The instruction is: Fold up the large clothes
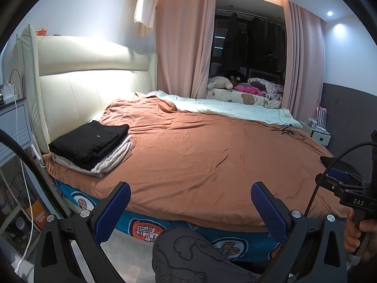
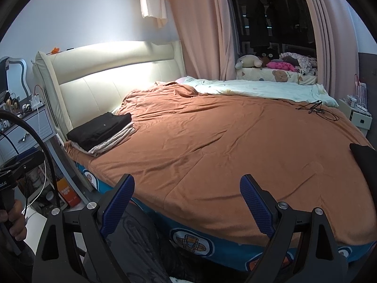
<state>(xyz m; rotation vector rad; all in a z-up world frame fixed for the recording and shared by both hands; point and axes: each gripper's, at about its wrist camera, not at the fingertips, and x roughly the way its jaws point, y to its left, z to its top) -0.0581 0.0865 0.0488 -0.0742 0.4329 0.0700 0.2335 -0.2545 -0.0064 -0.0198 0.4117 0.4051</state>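
A folded black garment [image 1: 89, 139] [image 2: 99, 129] lies on top of folded white cloth [image 1: 115, 158] [image 2: 113, 141], stacked at the head end of the bed beside the headboard. My left gripper [image 1: 190, 186] is open over the near edge of the orange-brown blanket [image 1: 200, 146], with nothing between its blue pads. My right gripper [image 2: 186, 178] is also open and empty above the same edge of the blanket [image 2: 212, 136]. A bit of dark cloth [image 2: 362, 153] [image 1: 329, 159] shows at the far right of the bed, mostly cut off.
A pale quilt [image 1: 235, 110] covers the bed's far side, with a black wire hanger [image 1: 287, 129] near it. A dresser [image 2: 30, 122] and cluttered shelves stand at the left. The person's grey patterned trouser leg [image 1: 188, 254] is under the grippers. Pink curtains [image 1: 179, 47] hang behind.
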